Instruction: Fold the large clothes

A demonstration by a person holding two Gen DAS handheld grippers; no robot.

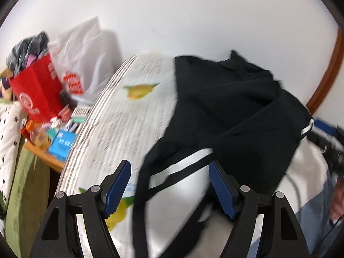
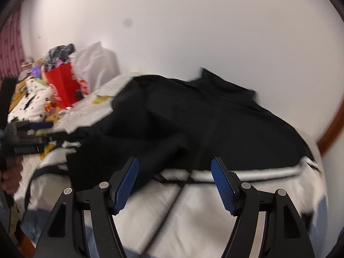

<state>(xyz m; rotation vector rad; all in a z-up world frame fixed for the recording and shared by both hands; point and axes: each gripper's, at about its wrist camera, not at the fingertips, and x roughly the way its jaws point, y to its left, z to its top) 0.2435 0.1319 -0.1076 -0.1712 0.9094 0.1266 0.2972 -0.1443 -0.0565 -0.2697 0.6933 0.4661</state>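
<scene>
1. The black-and-white jacket lies spread on the bed, its collar toward the far edge by the white wall and its white lower panel draped over the near edge.
2. Its long axis runs from near edge to far edge, straight ahead of both grippers; the zip line marks it in the right wrist view.
3. The right gripper stands wide with nothing between the blue pads, hovering over the near edge above the white band of the hem.
4. The left gripper is also wide and empty, above the jacket's left side, where a black sleeve trails toward the near edge.
5. The jacket's body lies ahead and to the right of the left gripper, so that hand looks nearer the loose sleeve; the right hand looks nearer the hem.
6. A red paper bag stands off the bed's left edge, well apart.
</scene>
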